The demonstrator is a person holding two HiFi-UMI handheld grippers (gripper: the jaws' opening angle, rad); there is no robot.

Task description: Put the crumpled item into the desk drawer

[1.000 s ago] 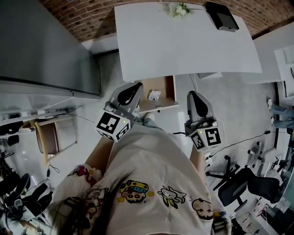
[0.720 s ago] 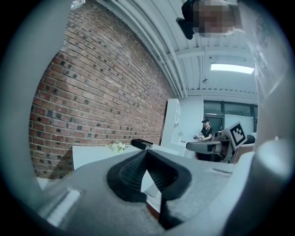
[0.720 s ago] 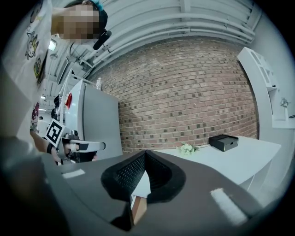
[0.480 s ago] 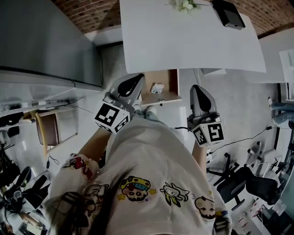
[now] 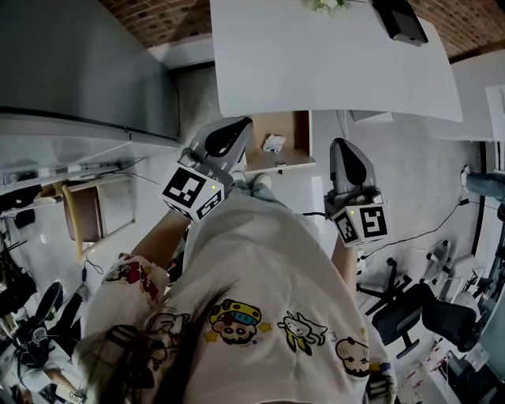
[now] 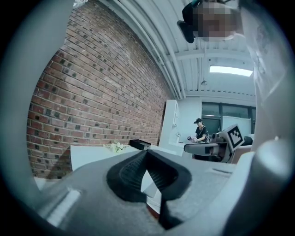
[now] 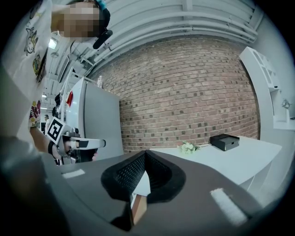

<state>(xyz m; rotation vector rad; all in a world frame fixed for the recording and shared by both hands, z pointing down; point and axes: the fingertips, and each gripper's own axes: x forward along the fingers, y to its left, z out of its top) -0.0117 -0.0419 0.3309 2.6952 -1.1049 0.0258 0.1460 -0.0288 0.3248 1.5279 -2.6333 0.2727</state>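
Note:
A small white crumpled item point(image 5: 274, 143) lies inside the open wooden drawer point(image 5: 293, 134) under the white desk point(image 5: 331, 71). My left gripper point(image 5: 237, 126) hangs just left of the drawer, above the floor, with its jaws shut and nothing between them. My right gripper point(image 5: 344, 145) is to the right of the drawer, also shut and empty. In the left gripper view the left gripper point(image 6: 146, 152) points level over the desk top. The right gripper point(image 7: 145, 152) does the same in its own view. Neither touches the drawer or the item.
A small bunch of flowers point(image 5: 323, 4) and a black box point(image 5: 398, 24) sit on the desk's far edge against a brick wall. A tall grey cabinet point(image 5: 79, 63) stands at the left. Office chairs point(image 5: 410, 316) and cables crowd the lower right floor.
The head view has drifted slightly, so the desk and drawer sit a little higher and further right. Both grippers stay shut beside the drawer. The crumpled item has not moved.

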